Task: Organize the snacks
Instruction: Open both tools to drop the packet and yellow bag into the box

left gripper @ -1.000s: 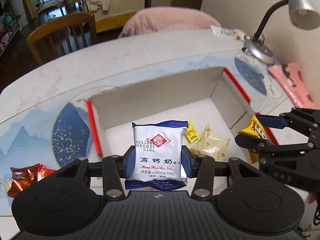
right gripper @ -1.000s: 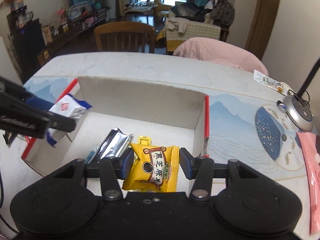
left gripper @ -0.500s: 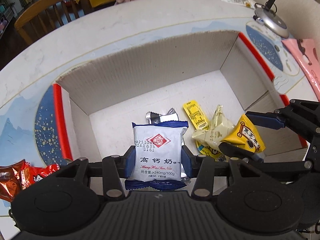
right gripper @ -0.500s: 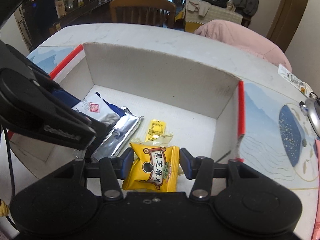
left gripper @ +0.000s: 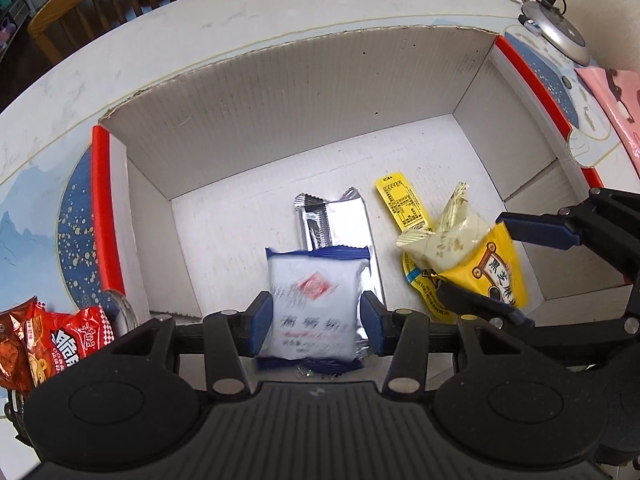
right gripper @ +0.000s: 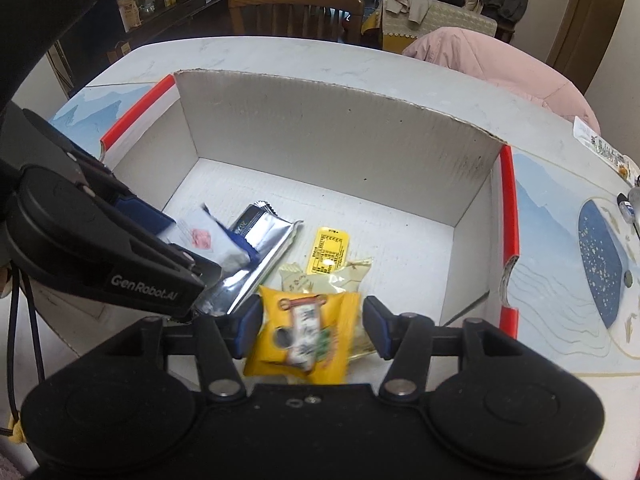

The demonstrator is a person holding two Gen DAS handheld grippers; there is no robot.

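Over an open white cardboard box (left gripper: 304, 112), my left gripper (left gripper: 318, 320) is shut on a white-and-blue biscuit packet (left gripper: 316, 288), which hangs low over a silver wrapper (left gripper: 340, 224) on the box floor. My right gripper (right gripper: 312, 328) points down into the same box (right gripper: 340, 140). Its jaws are opening. The yellow packet (right gripper: 304, 332) between them looks blurred and tilted, with a gap at the right pad. The left wrist view shows that yellow packet (left gripper: 496, 272) sagging between the right gripper's fingers (left gripper: 536, 228), against a cream wrapped snack (left gripper: 448, 240).
A flat yellow sachet (left gripper: 402, 204) also lies in the box. Red snack packets (left gripper: 52, 344) rest on the table left of the box. A lamp base (left gripper: 556, 32) and a pink item (left gripper: 616, 100) stand to its right. A wooden chair (right gripper: 296, 8) is behind the table.
Both grippers have sunk into the box and tipped further down. The right jaws have spread and the yellow packet has gone loose and tilted. The left grip is unchanged.
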